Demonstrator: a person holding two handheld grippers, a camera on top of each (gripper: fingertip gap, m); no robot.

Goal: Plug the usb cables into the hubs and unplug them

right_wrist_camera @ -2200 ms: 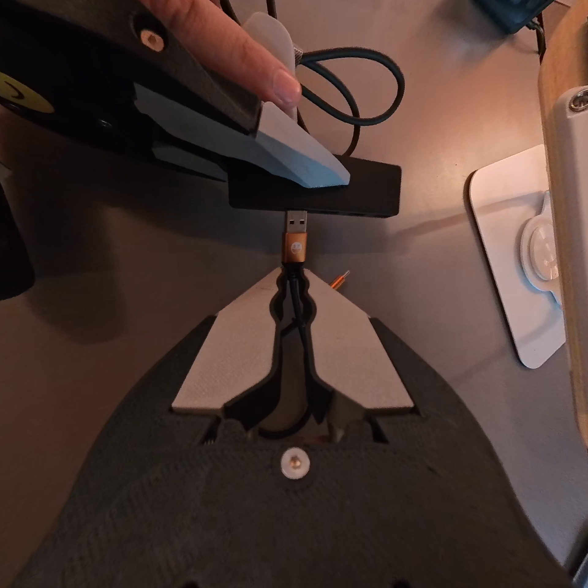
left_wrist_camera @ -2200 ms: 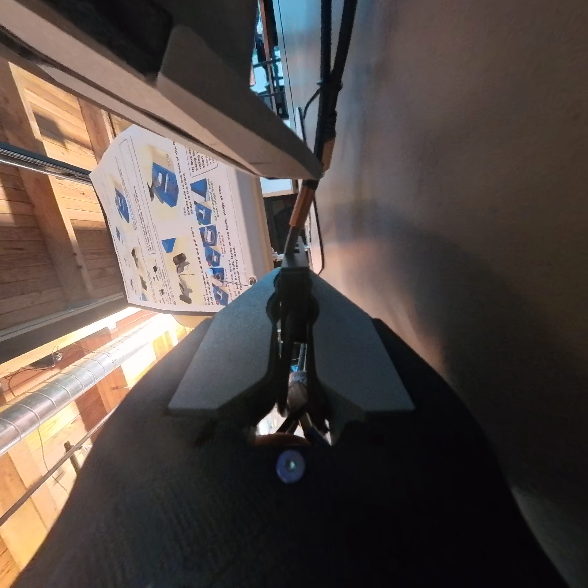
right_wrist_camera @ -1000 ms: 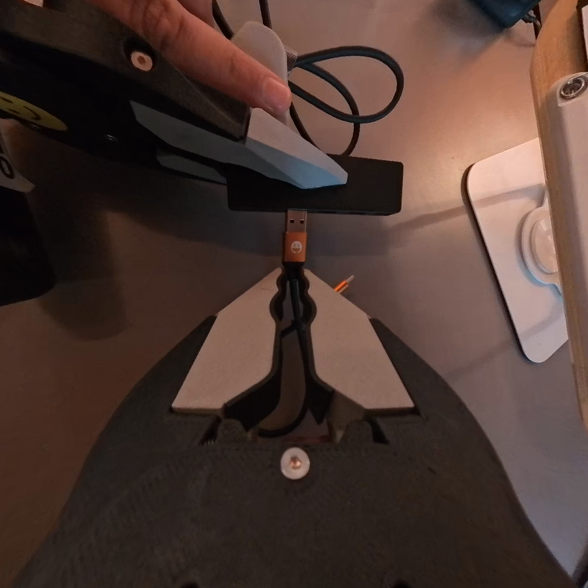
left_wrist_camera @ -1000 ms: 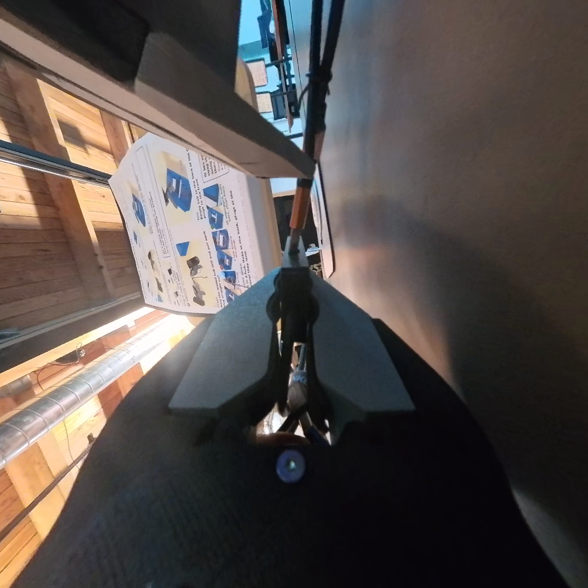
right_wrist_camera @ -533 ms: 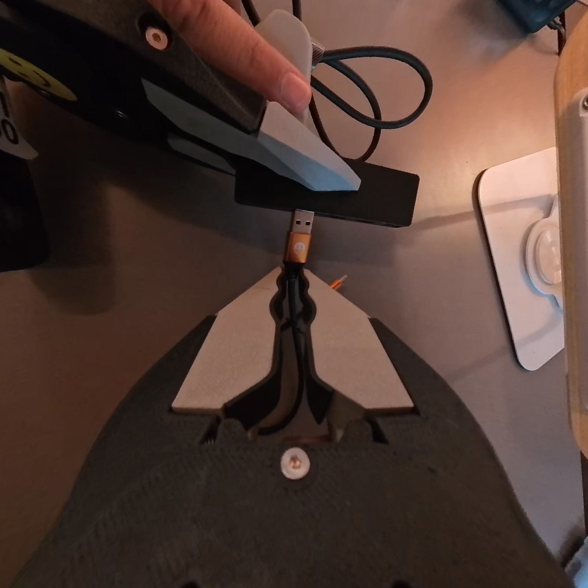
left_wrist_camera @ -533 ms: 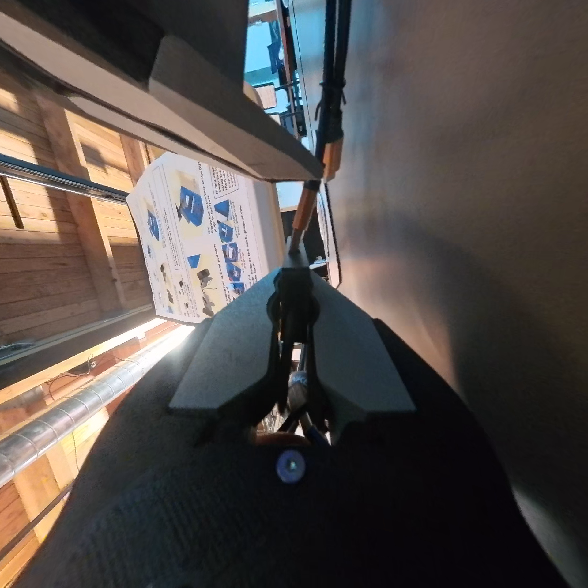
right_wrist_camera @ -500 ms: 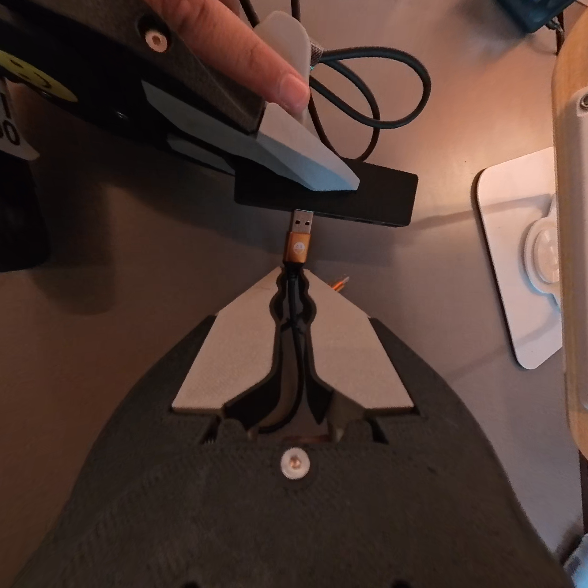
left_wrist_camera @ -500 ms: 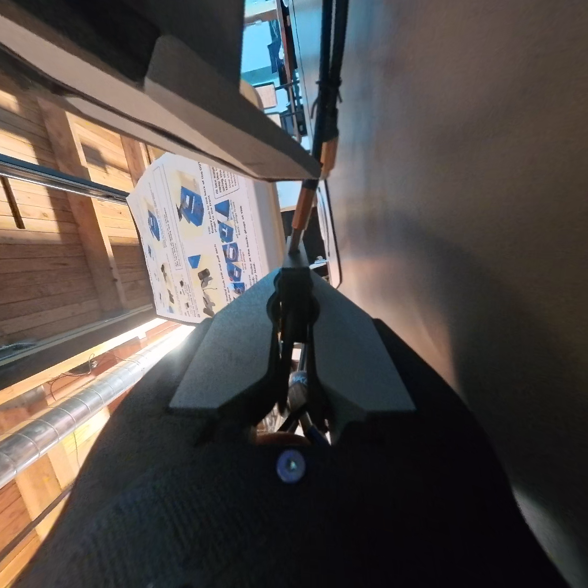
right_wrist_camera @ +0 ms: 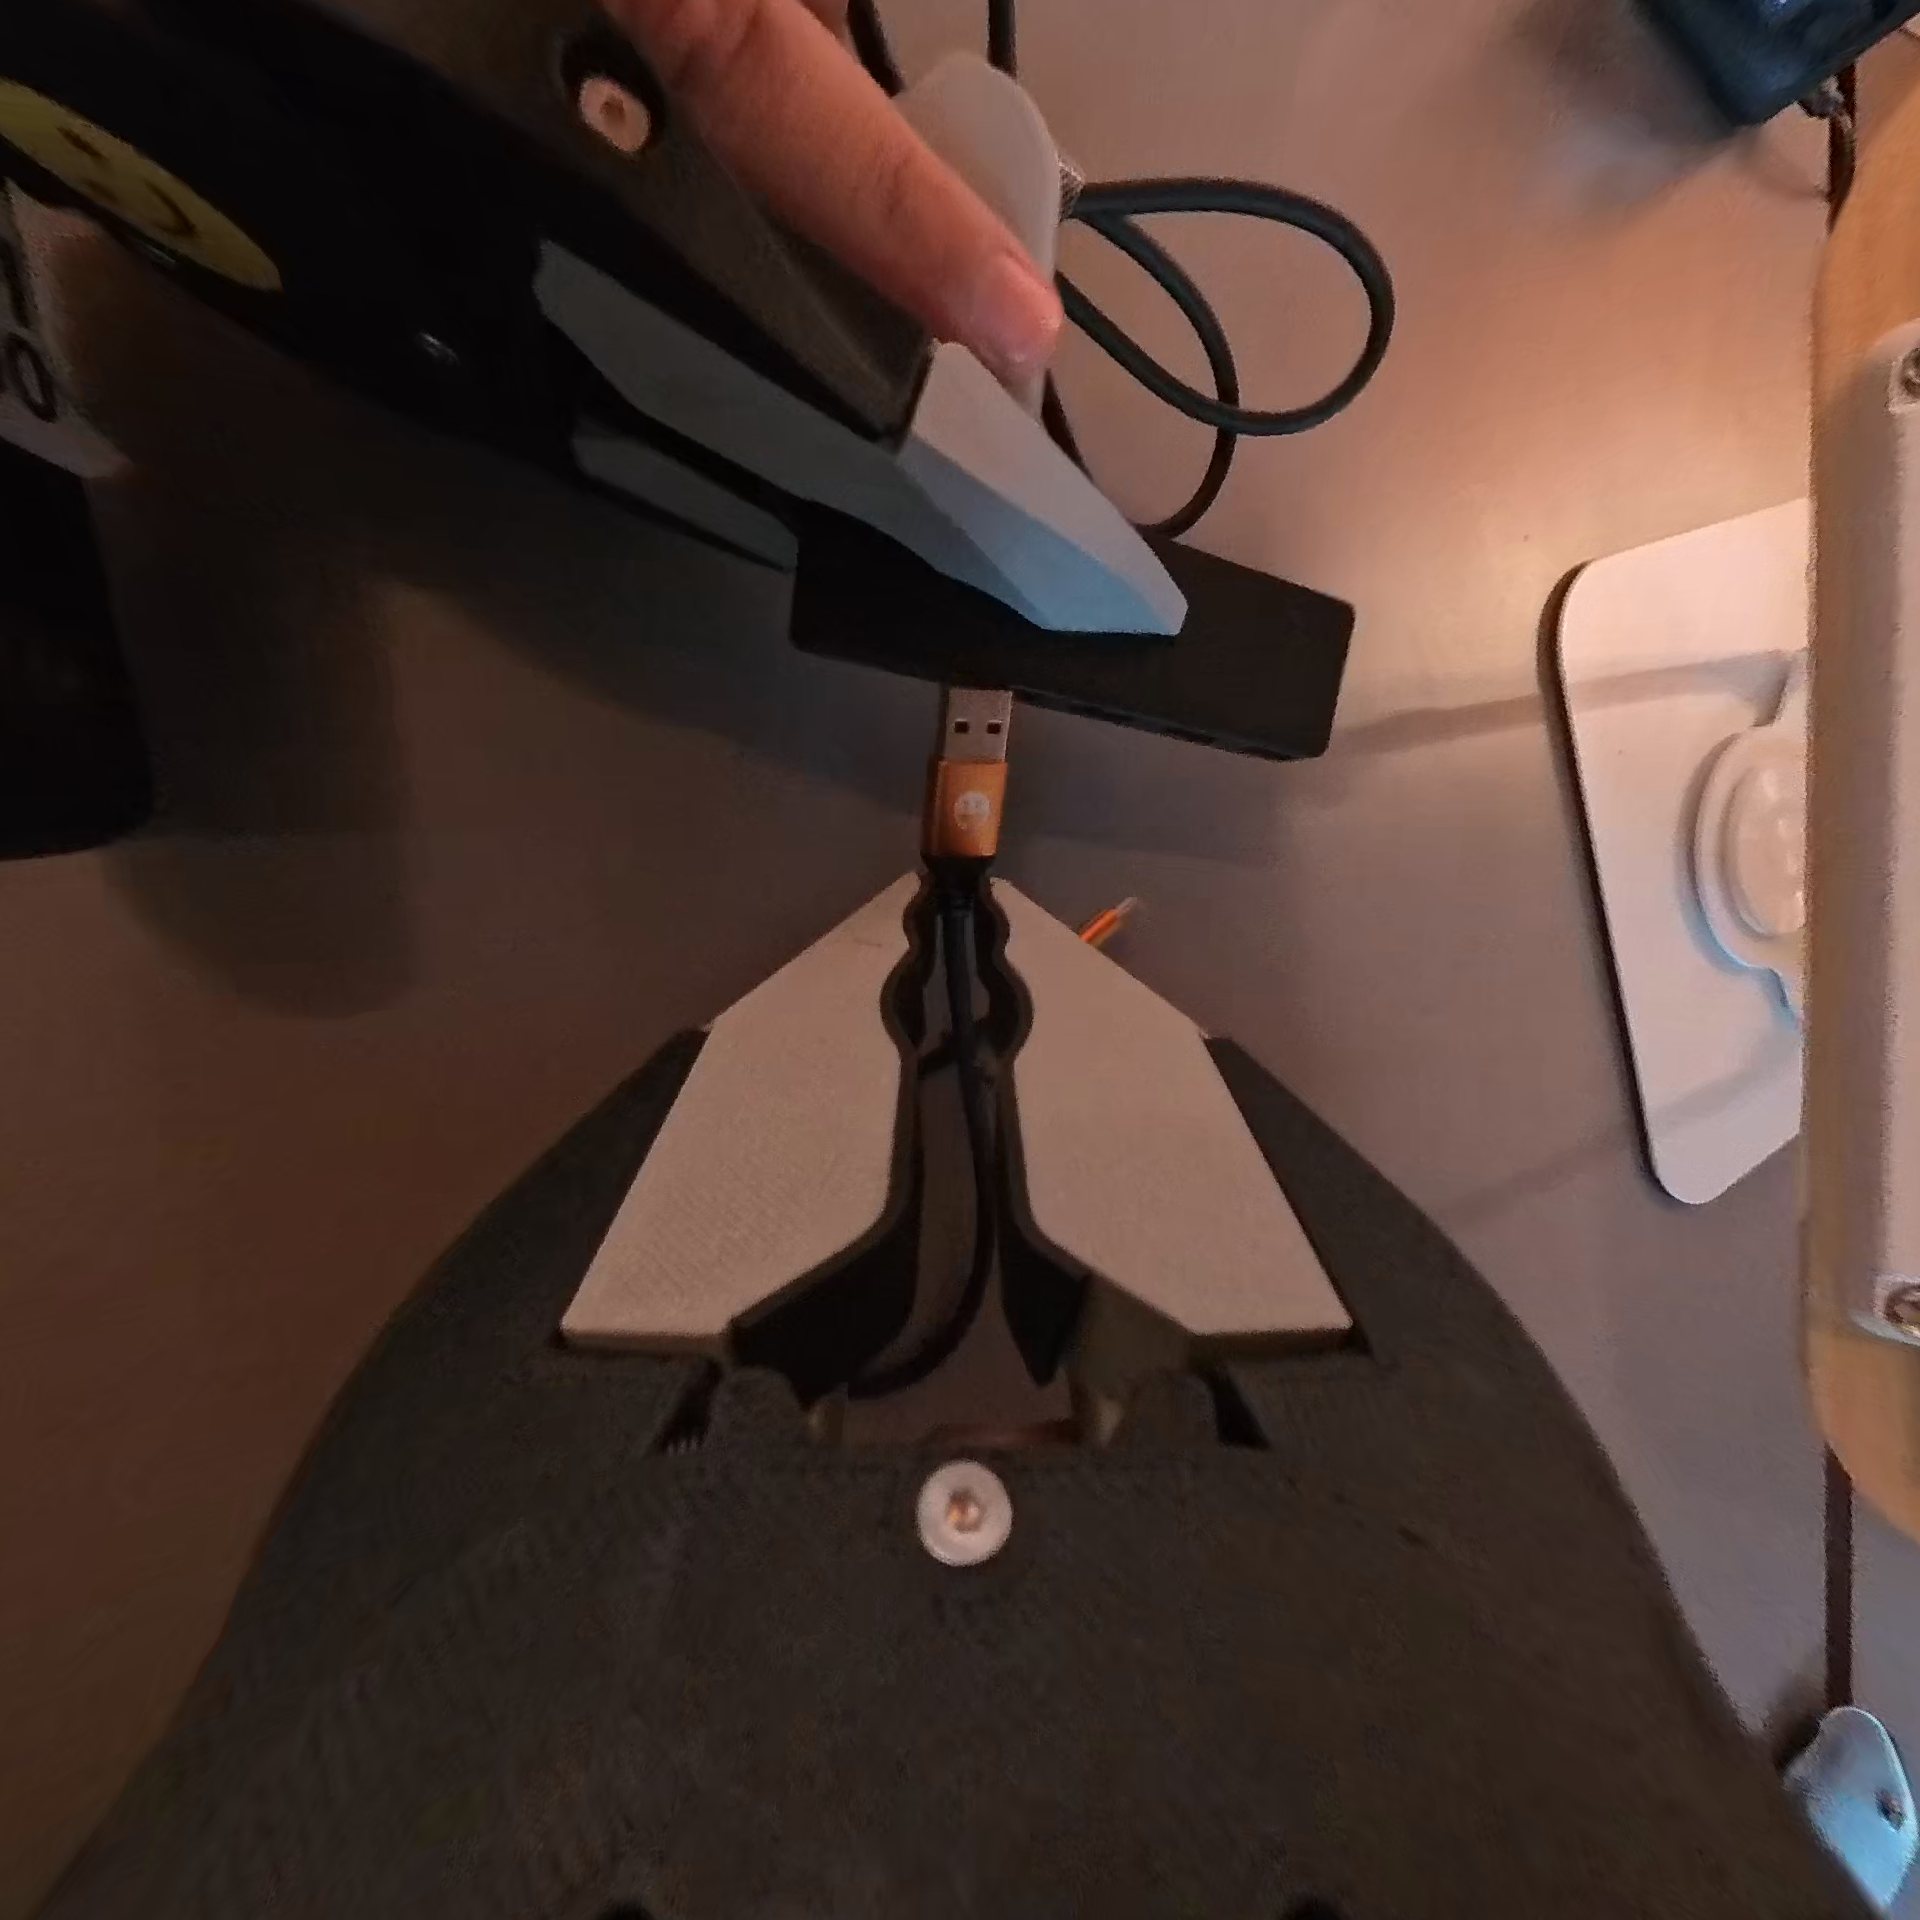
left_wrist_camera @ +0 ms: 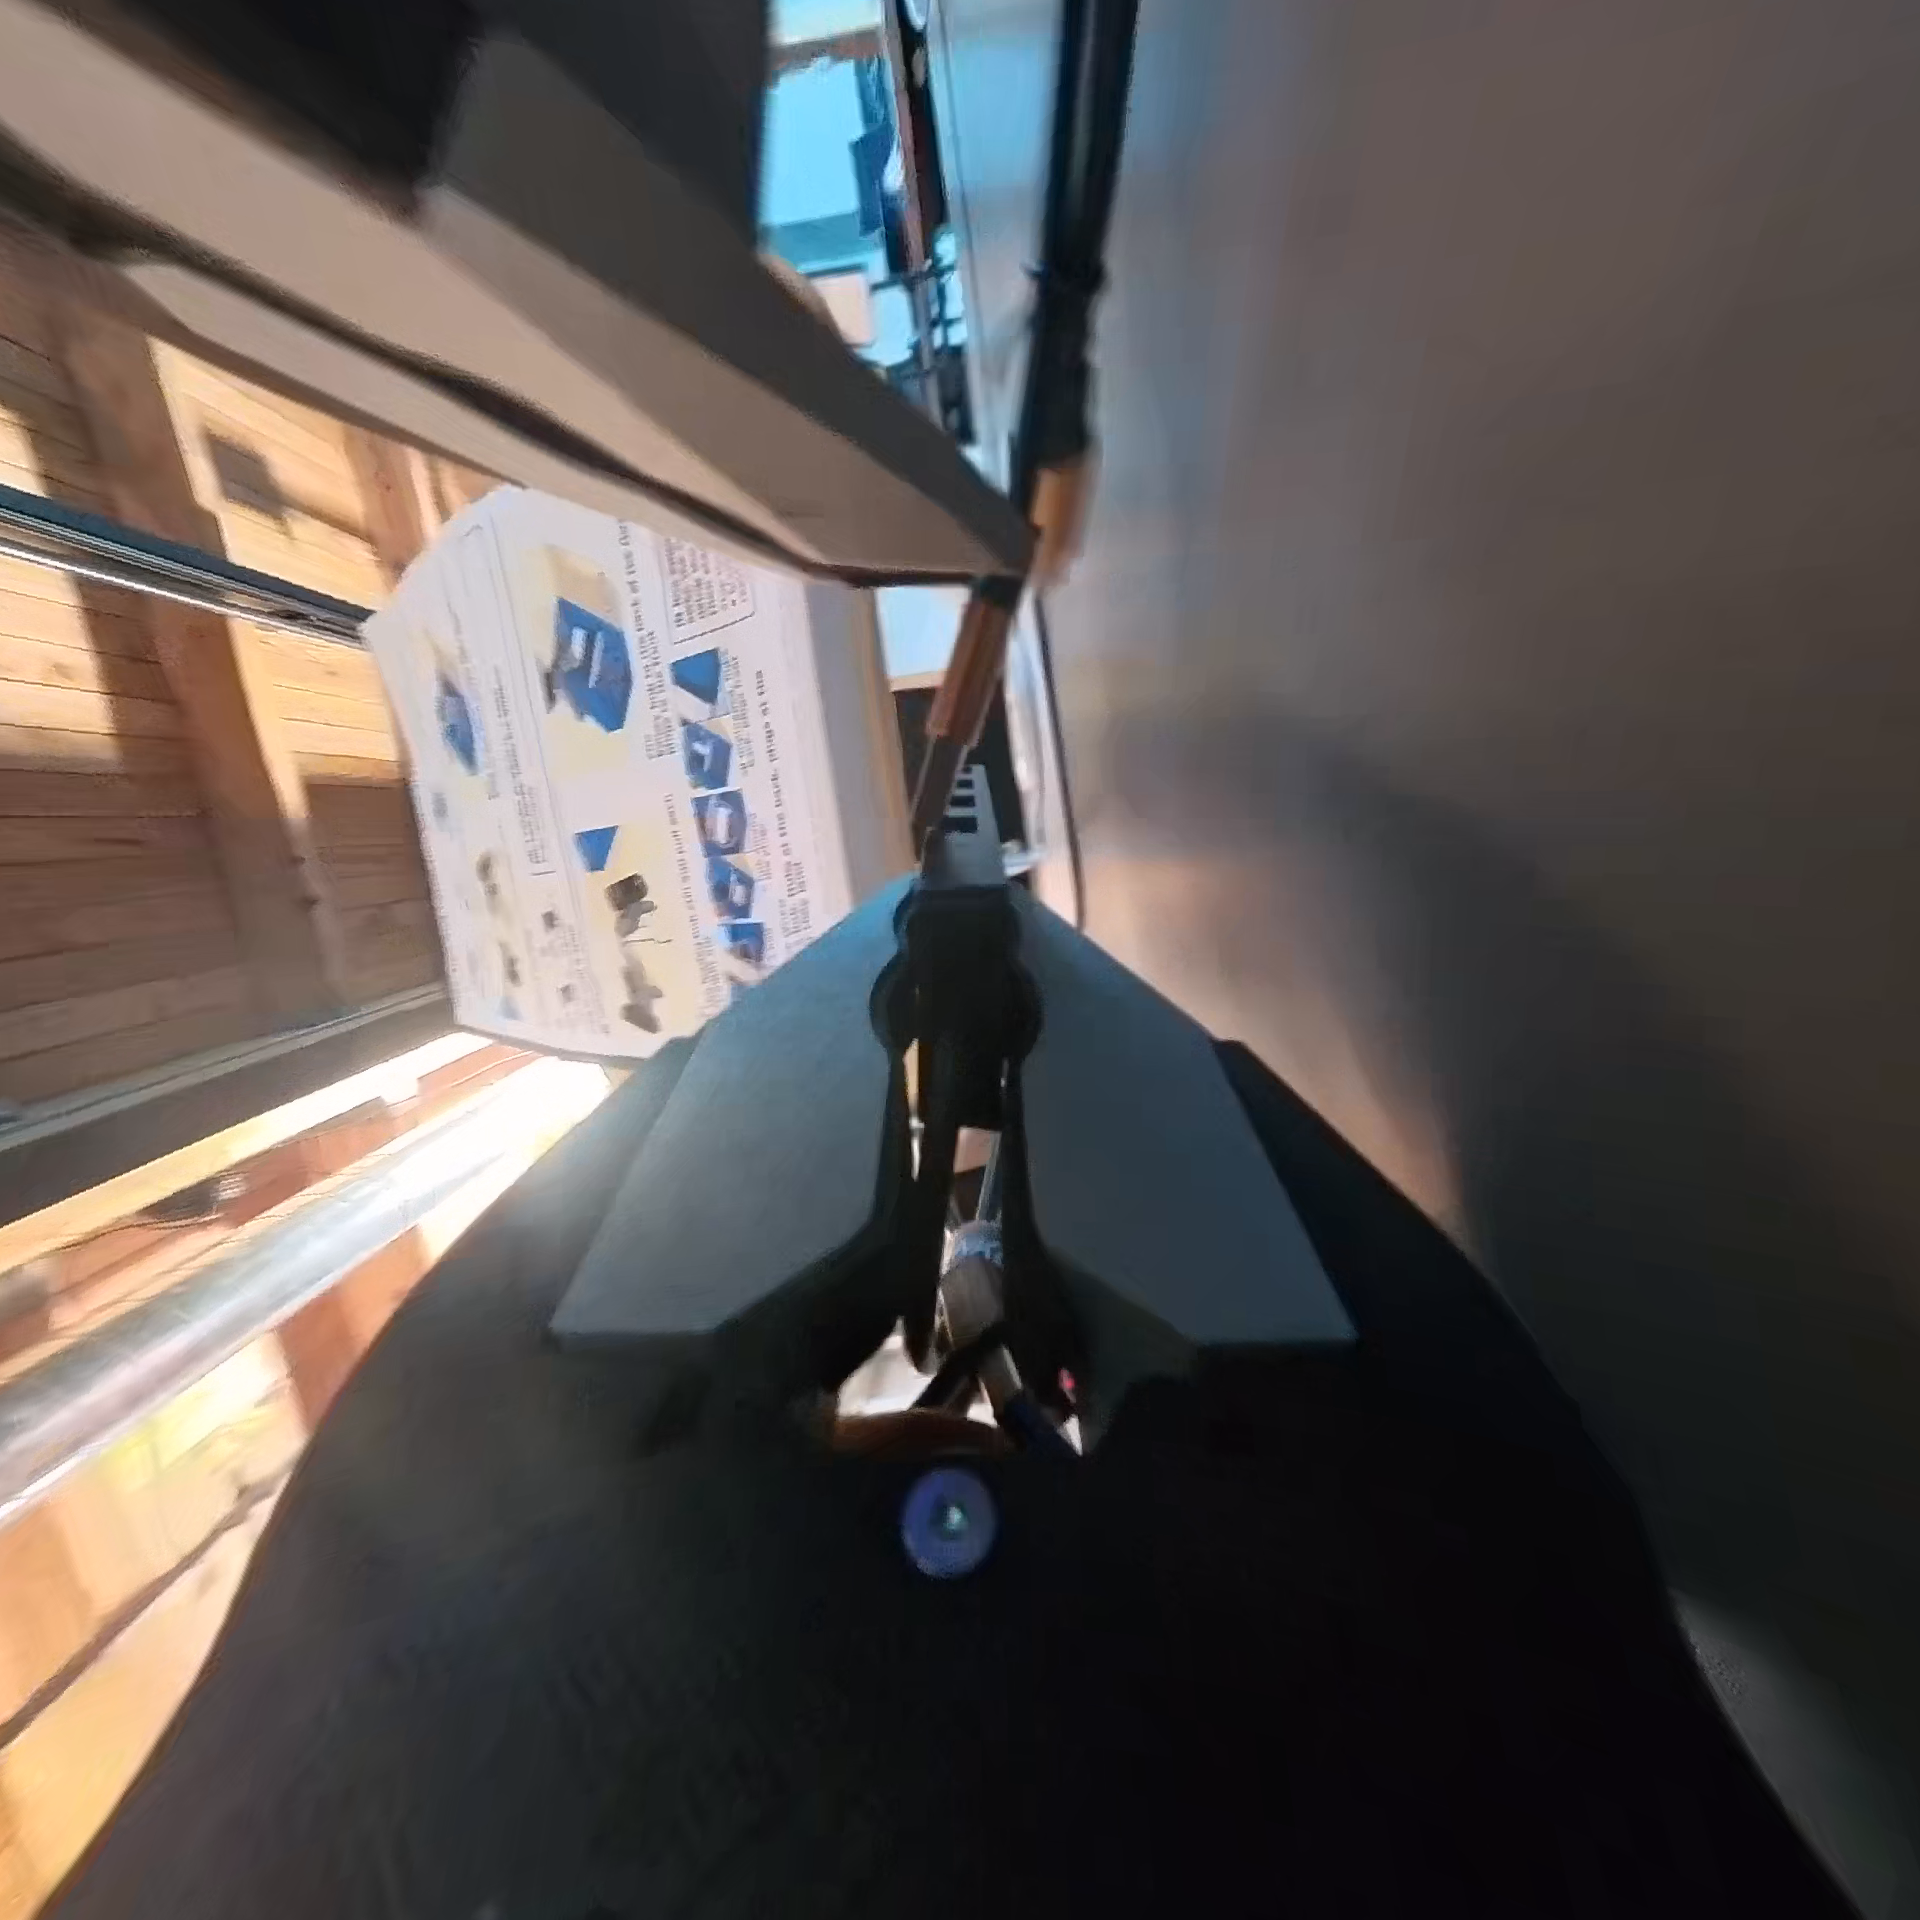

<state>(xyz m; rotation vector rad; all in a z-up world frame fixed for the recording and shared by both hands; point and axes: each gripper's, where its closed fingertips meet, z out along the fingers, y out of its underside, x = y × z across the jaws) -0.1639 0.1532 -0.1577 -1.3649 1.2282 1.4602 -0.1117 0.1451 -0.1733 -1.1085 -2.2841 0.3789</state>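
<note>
Right wrist view shows the right gripper (right_wrist_camera: 961, 894) pinched narrow on a black cable (right_wrist_camera: 971, 1049) that runs back between its two pale fingers (right_wrist_camera: 790, 1143). An orange plug (right_wrist_camera: 968, 821) sticks out just past the fingertips, and its bare metal end reaches the near edge of a flat black hub (right_wrist_camera: 1247, 665); whether the metal tip has entered a port cannot be told. The hub is held off the grey table (right_wrist_camera: 520, 987), clamped by the left gripper (right_wrist_camera: 1081, 597), which comes in from the upper left with one pale finger (right_wrist_camera: 987, 520) lying across the hub's top. A person's fingertip (right_wrist_camera: 935, 239) rests on that gripper's dark body. Behind the hub, its own dark cord (right_wrist_camera: 1278, 312) curls in a loop on the table. To the right lies a white pad (right_wrist_camera: 1662, 727) with a round raised piece, and beyond it a pale wooden edge at the border of the picture.

Left wrist view is tilted and blurred. The left gripper (left_wrist_camera: 956, 883) has its fingers nearly together, with the hub seen edge-on as a thin dark strip (left_wrist_camera: 961, 997) between them. Past the tips, the orange plug (left_wrist_camera: 966, 675) and its black cable (left_wrist_camera: 1070, 260) run away along the table (left_wrist_camera: 1507, 520). To the left hangs a printed sheet (left_wrist_camera: 613, 790) in front of wooden wall boards (left_wrist_camera: 156, 831).
</note>
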